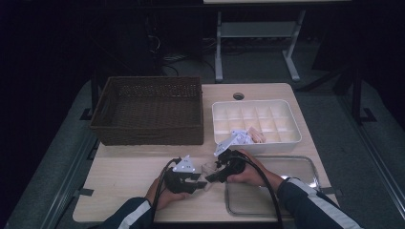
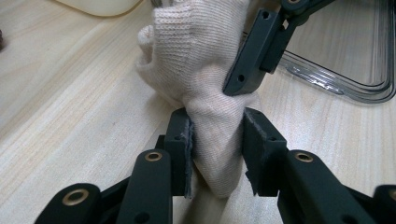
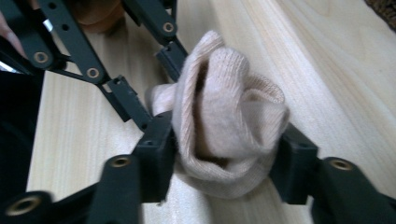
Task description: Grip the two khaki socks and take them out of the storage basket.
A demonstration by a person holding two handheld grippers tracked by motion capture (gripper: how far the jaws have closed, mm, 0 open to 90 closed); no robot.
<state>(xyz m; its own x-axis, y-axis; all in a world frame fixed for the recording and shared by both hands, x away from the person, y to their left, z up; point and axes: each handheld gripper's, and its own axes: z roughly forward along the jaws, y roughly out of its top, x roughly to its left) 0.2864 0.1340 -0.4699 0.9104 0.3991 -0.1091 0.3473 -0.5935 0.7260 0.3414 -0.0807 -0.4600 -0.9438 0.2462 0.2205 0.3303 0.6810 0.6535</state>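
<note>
A cream knit sock (image 1: 207, 170) is bunched up just above the wooden table, between my two grippers near the front edge. My left gripper (image 1: 199, 180) comes in from the left. In the left gripper view its jaws (image 2: 217, 140) pinch one end of the sock (image 2: 196, 56) tight. My right gripper (image 1: 213, 171) meets it from the right. In the right gripper view its jaws (image 3: 224, 154) press on both sides of the rolled sock (image 3: 224, 116). The left gripper's fingers (image 3: 126, 100) reach into the same bundle just behind.
A dark wicker basket (image 1: 148, 112) stands at the back left. A white compartment box (image 1: 258, 121) with small items at its near edge sits at the back right. A shallow metal tray (image 1: 286, 191) lies under the right hand, its rim (image 2: 345, 60) close to the sock.
</note>
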